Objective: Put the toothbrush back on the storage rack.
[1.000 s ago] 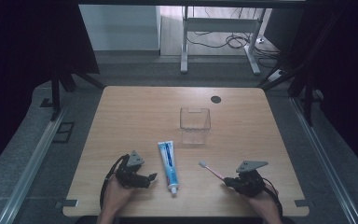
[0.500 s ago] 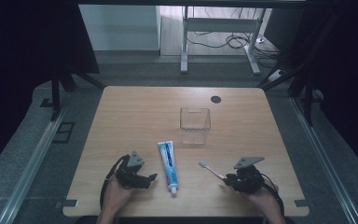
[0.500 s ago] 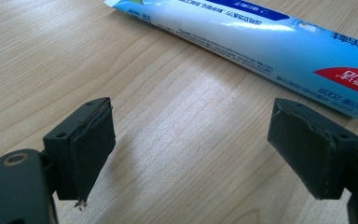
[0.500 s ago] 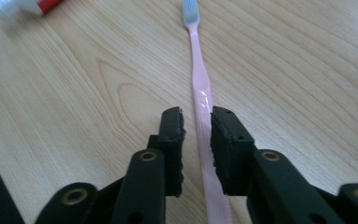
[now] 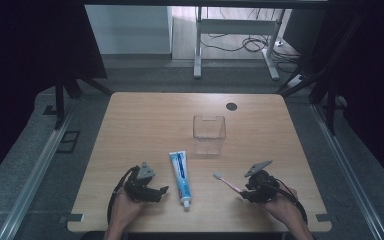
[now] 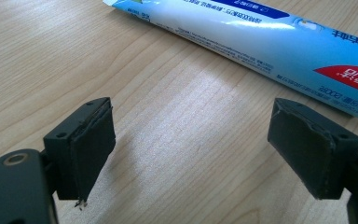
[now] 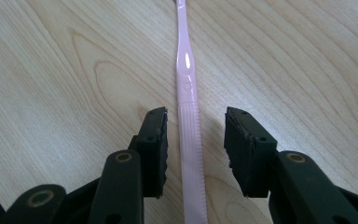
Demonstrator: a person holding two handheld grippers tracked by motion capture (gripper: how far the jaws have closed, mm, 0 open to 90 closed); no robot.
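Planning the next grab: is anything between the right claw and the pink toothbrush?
Nothing visible. The right claw has just been opening, and its jaws now straddle the pink toothbrush handle without pressing it. The handle lies on bare table, gaps on both sides. The toothpaste tube lies off to the side.

1. High view: fixed above the near edge of the counter [image 5: 145, 120], facing forward and down, far off, toothpaste tube [image 5: 180, 177] near centre.
2. Left gripper view: riding low, very close, just beside the toothpaste tube [image 6: 279, 44].
3. Right gripper view: close above the toothbrush [image 7: 189, 107], right of the tube.
4. Shared with the high view: tube, toothbrush [image 5: 227, 182], surrounding wood.
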